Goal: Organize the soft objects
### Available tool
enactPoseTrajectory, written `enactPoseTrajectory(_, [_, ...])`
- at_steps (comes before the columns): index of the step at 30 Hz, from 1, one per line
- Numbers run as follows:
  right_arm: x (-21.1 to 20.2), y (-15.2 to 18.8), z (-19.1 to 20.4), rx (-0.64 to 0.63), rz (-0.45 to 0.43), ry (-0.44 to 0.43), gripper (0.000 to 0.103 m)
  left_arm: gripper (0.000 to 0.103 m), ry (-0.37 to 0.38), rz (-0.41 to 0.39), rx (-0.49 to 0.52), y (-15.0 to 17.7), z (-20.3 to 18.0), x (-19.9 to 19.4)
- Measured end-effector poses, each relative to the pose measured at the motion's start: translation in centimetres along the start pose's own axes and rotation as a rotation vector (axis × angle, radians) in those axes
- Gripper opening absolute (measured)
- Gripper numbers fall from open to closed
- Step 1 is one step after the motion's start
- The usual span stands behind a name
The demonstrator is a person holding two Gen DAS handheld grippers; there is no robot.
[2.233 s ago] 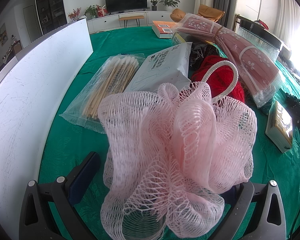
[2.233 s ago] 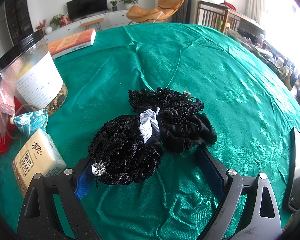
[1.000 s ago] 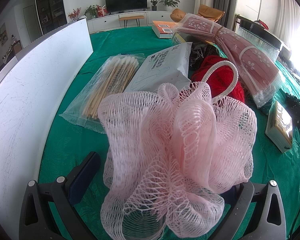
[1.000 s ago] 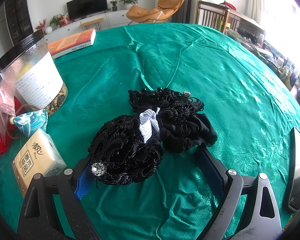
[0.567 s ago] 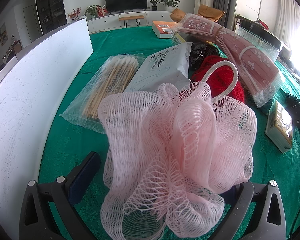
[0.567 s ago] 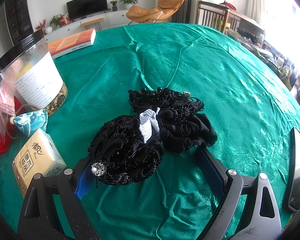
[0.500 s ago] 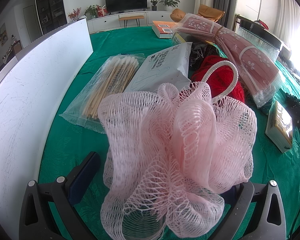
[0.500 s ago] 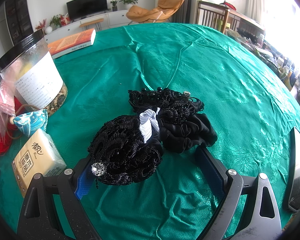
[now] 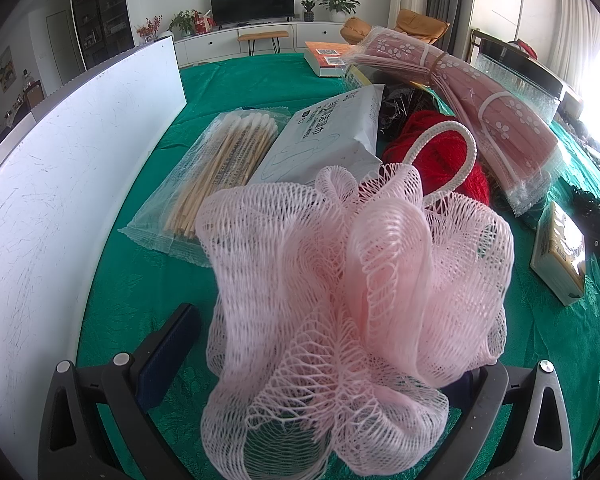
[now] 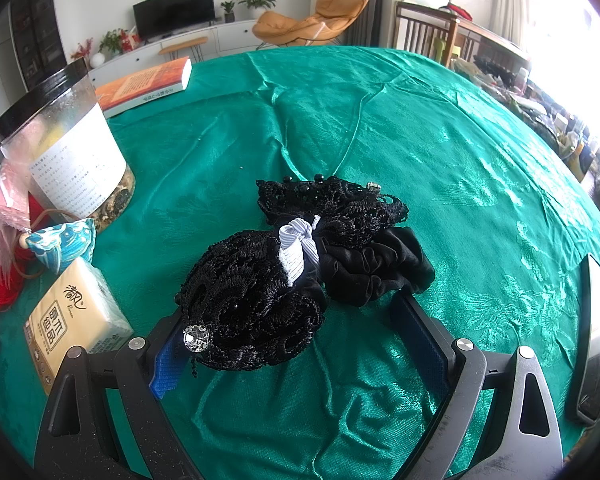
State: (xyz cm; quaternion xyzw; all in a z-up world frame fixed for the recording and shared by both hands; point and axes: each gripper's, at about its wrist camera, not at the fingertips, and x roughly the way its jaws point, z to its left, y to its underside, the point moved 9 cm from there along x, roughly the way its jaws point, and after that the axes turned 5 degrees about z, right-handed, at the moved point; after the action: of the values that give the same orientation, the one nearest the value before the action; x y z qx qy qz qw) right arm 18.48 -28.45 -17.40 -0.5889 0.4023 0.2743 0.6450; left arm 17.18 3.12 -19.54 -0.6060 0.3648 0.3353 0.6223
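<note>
Loofah (image 9: pixel 352 304) is sitting dead ahead between left gripper (image 9: pixel 320 364) wide-spread fingers, seemingly unclamped; right gripper (image 10: pixel 300 344), equally wide, is straddling black hair accessories (image 10: pixel 300 272).

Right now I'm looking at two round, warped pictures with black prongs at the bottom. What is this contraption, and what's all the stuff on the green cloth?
There is no robot here: a person holds a two-fingered claw in each hand, and a wide-angle camera on each looks forward along its fingers. Those prongs are the fingers.

The left camera shows the left claw open around a pink mesh bath puff. Behind it lie a bag of cotton swabs, a white packet and red yarn.

The right camera shows the right claw open around a heap of black lace and fabric hair ties. To the left sit a tissue pack and a clear jar.

Neither claw is squeezing yet. Everything rests on the green tablecloth.
</note>
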Motion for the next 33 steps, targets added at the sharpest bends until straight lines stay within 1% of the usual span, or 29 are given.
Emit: enactPoseTrajectory(33, [0.00,-0.01,0.01,0.000,0.000,0.000,0.094,0.103,-0.001,0.001,-0.002,0.13,0.00,-0.25])
